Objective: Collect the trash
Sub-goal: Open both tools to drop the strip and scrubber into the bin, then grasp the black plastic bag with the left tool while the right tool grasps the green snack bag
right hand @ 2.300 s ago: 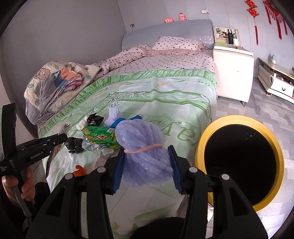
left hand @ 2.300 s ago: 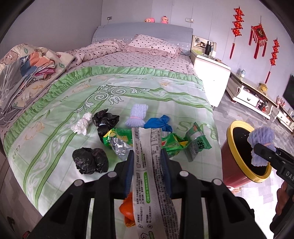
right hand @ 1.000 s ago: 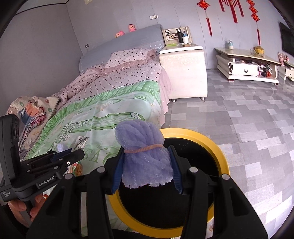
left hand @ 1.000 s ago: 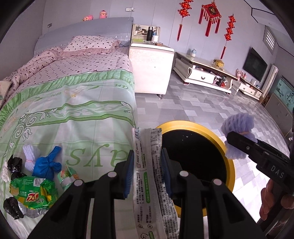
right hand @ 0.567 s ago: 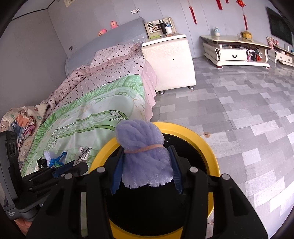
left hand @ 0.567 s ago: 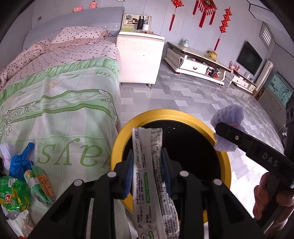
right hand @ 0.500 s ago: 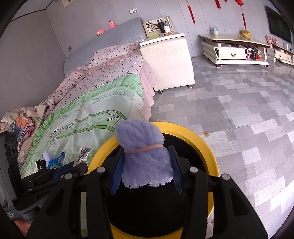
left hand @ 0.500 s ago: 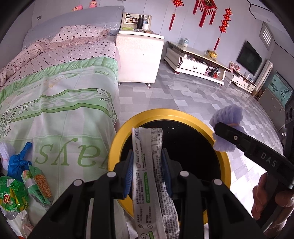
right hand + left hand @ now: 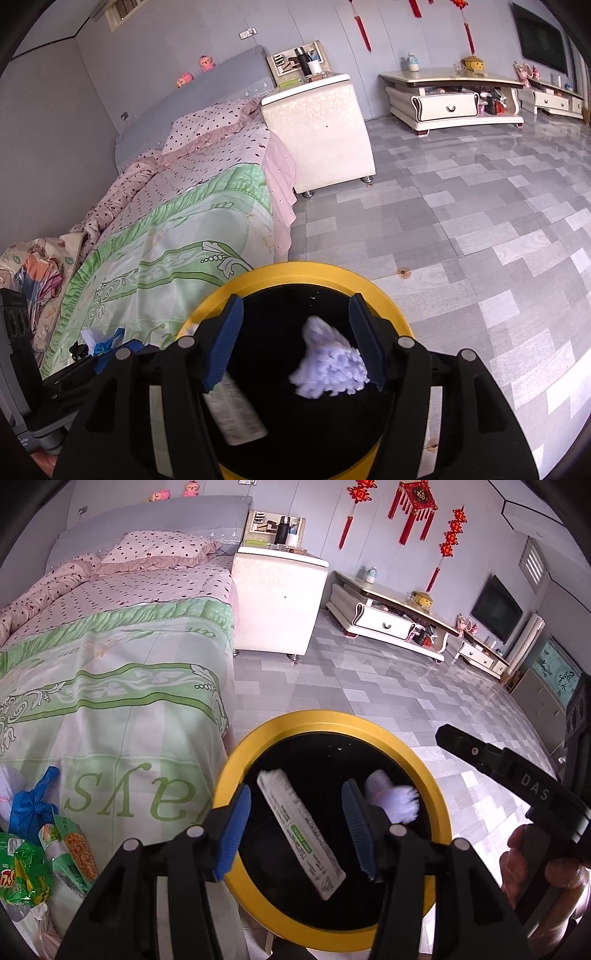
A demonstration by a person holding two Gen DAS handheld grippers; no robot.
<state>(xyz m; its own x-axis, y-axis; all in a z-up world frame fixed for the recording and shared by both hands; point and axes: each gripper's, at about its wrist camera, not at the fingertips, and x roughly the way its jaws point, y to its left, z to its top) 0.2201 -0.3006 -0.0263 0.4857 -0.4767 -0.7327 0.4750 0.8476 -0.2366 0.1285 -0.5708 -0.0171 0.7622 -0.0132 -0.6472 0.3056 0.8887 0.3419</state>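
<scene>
Trash is dropping free as we spread both claws over the round yellow-rimmed bin with a black inside [image 9: 236, 775]; our left claw [image 9: 297, 830] is opening, its blue pads clear of the long white printed wrapper [image 9: 301, 829], which hangs tilted inside the bin's mouth. Our right claw [image 9: 299, 339] is opening too; the lilac fluffy bundle [image 9: 328, 365], blurred, sits below it just beside the right pad, whether touching we cannot tell; green snack packets [image 9: 26, 867] and a knotted blue bag [image 9: 31, 806] lie on the green-patterned bed cover [image 9: 110, 701].

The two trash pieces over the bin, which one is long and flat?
The white printed wrapper, a flat strip; the other is a fluffy lilac foam bundle.
</scene>
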